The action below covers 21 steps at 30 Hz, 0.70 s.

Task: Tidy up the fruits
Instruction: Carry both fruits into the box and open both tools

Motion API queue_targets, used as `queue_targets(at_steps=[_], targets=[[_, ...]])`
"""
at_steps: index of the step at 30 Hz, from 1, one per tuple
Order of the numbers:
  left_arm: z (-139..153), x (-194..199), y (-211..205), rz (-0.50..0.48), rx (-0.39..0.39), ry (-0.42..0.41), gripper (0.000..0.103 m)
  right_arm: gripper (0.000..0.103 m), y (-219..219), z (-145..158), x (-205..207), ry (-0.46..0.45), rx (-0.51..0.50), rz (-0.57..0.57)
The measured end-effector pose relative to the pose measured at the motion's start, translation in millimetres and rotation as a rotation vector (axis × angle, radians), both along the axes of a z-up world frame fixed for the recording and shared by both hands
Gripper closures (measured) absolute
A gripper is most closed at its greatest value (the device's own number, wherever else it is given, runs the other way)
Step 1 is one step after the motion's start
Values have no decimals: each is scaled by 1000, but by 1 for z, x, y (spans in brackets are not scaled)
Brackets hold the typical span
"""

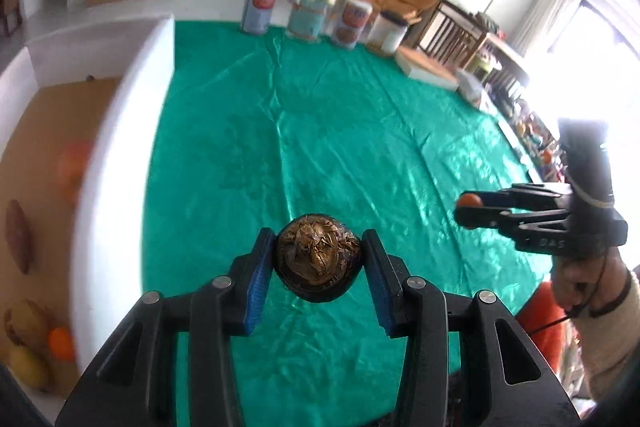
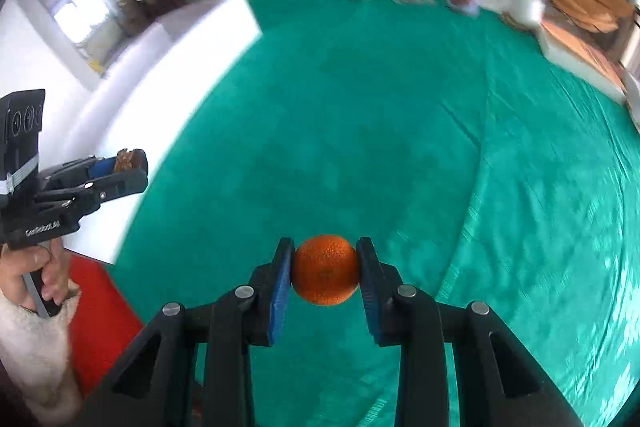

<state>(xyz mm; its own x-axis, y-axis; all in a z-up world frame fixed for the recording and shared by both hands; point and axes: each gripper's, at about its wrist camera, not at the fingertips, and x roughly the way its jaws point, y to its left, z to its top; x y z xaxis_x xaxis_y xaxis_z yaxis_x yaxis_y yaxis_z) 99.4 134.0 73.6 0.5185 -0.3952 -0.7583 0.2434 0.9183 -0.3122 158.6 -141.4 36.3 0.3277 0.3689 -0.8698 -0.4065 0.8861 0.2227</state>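
Observation:
My left gripper [image 1: 318,259] is shut on a dark round fruit with a brown crinkled top [image 1: 318,261], held above the green cloth [image 1: 320,131]. It also shows in the right wrist view [image 2: 128,163] at the left. My right gripper [image 2: 325,271] is shut on an orange [image 2: 325,270] above the cloth; it shows in the left wrist view [image 1: 466,209] at the right, with the orange [image 1: 470,201] at its tips. A white-walled box [image 1: 108,187] at the left holds several fruits: an orange one [image 1: 72,167], a brown one [image 1: 18,235], a yellow one [image 1: 28,367].
Several jars and canisters [image 1: 312,13] stand at the cloth's far edge. A flat white box [image 1: 428,69] lies at the far right. The box's white wall [image 2: 168,75] runs along the cloth's left edge. A red surface [image 2: 100,315] lies near the person's hand.

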Motion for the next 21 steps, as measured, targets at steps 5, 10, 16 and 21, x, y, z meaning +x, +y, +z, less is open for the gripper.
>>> queue_targets(at_steps=[5,10,16,21], targets=[[63,-2,84,164,101,-99,58,71,104,65,22,-54,102,173],[31,23,183,363,241,21,58,71,231,78,24,-35,105,366],[-40,24,270,534,274,204,58,71,353,36,9,43,14,524],[-71,18,291,569,253,277,56,70,414,-12,4,77,-154,592]])
